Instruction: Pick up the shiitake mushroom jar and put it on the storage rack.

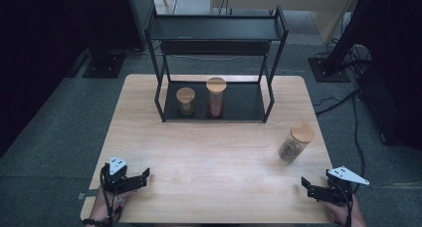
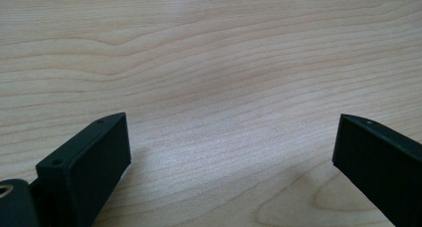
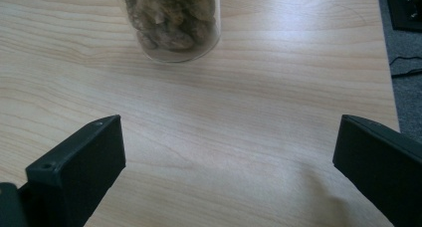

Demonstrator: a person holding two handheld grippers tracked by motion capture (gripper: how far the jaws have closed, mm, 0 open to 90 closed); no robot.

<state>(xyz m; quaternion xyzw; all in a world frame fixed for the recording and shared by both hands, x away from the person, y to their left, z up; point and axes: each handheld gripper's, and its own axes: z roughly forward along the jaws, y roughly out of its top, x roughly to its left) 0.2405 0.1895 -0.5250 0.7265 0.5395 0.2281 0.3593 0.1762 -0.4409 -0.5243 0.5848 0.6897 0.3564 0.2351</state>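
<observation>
Pale wood grain runs across the surface (image 1: 209, 152) where we rest both tools at the near edge. The right hand-held gripper (image 3: 229, 152) sits with jaws spread wide and empty, aimed at the cork-lidded glass jar (image 1: 295, 142) standing alone near the right edge, well apart from it, likely our next pick. The left hand-held gripper (image 2: 231, 152) is likewise agape, holding nothing. From above we see two more lidded jars (image 1: 186, 101) on the black rack's lower shelf (image 1: 244, 100); the right gripper view reveals brown lumpy contents in the lone jar.
</observation>
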